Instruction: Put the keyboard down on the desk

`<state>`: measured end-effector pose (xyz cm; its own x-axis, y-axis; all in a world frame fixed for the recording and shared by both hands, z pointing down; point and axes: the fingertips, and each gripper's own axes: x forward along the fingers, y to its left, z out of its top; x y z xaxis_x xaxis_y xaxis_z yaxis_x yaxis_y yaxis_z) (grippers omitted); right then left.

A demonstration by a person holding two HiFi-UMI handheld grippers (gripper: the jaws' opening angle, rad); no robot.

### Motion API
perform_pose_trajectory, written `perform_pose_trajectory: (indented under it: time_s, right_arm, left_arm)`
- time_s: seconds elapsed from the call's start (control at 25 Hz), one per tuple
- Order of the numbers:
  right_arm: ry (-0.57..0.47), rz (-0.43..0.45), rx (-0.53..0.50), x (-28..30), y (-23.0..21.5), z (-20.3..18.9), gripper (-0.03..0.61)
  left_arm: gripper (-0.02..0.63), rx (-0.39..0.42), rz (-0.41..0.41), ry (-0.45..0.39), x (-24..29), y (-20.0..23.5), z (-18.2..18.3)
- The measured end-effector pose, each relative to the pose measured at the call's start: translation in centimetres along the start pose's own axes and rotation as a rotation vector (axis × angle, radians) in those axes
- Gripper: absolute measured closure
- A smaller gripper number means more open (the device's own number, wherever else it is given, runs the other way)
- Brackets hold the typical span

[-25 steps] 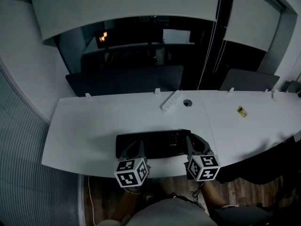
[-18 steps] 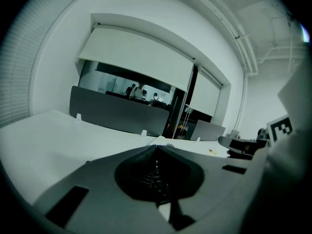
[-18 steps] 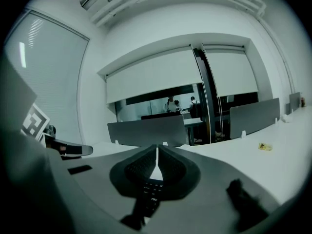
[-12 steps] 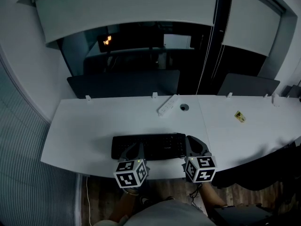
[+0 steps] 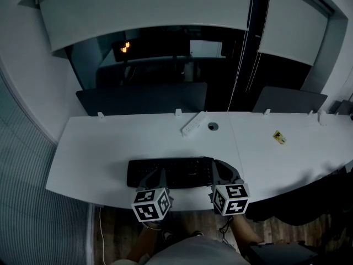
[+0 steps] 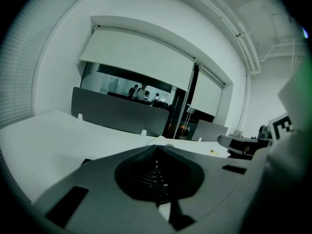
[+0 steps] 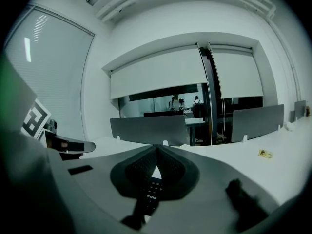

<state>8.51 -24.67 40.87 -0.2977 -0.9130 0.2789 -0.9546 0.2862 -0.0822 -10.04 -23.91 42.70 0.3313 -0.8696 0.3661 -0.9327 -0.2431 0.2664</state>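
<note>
The black keyboard (image 5: 176,171) lies flat on the white desk (image 5: 99,148), close to the front edge. My left gripper (image 5: 156,173) reaches over its near left part. In the left gripper view the gripper (image 6: 156,149) is shut, tips meeting, with keyboard (image 6: 155,178) keys showing through the hollow behind them. My right gripper (image 5: 220,166) sits at the keyboard's right end. In the right gripper view that gripper (image 7: 156,148) is shut too, tips together, with the keyboard (image 7: 152,193) visible below. Nothing shows between either pair of pads.
A white power strip (image 5: 191,124) and a round cable hole (image 5: 212,126) lie behind the keyboard. A small yellow item (image 5: 279,137) rests on the desk's right half. Dark divider panels (image 5: 143,98) stand along the back edge. The person's legs are under the front edge.
The right gripper's jaws, spread a little a second ago, have come together. The head camera has shifted; keyboard and grippers keep their places on the desk.
</note>
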Motion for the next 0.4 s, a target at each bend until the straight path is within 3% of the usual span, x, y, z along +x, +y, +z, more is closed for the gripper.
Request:
perform_pose_trajectory:
  time_s: [0.4]
  right_arm:
    - [0.013,0.007,-0.020,0.49,-0.16,-0.28,0.546]
  left_arm:
    - [0.600,0.000,0.015,0.007,0.67,0.28,-0.09]
